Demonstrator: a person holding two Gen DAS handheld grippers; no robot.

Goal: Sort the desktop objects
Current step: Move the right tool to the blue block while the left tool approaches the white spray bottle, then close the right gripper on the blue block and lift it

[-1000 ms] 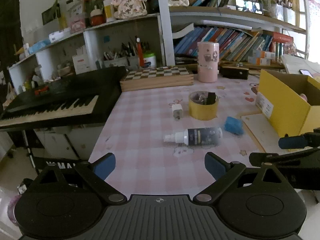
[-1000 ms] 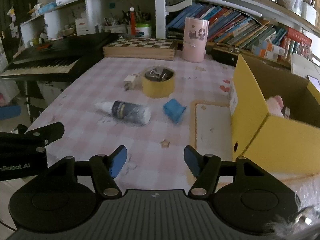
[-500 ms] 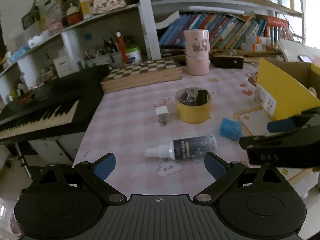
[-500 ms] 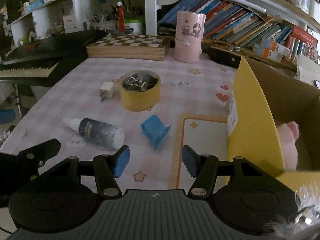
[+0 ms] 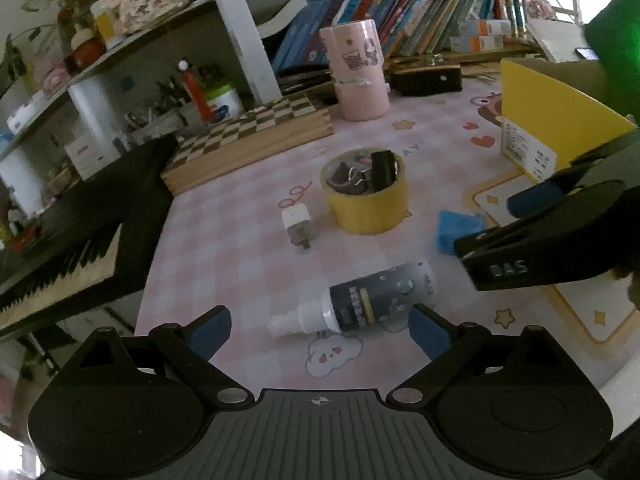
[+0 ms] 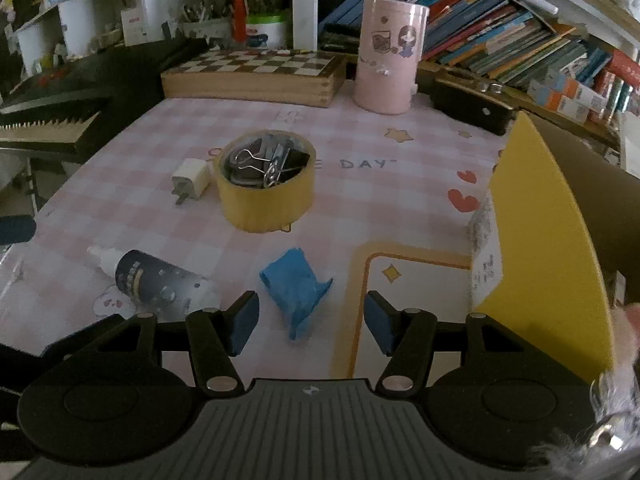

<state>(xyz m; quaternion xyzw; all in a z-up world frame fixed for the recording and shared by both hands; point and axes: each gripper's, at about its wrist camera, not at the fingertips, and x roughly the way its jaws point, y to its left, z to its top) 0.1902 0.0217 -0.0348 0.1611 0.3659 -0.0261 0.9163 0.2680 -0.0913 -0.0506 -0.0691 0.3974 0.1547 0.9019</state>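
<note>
Both grippers hang wide open and empty above a pink checked table. The left gripper frames a spray bottle lying on its side; the right gripper frames a blue scrap. Behind stand a tape roll holding binder clips, a charger and a yellow box.

Both grippers advanced over table toward objects. Left gripper now low and close behind spray bottle, bottle lying just ahead of spread fingertips; a second ago bottle well ahead. Right gripper moved forward and down, blue crumpled piece now just ahead of parted fingers. Right gripper body looms larger in left wrist view, overlapping blue piece's edge.
</note>
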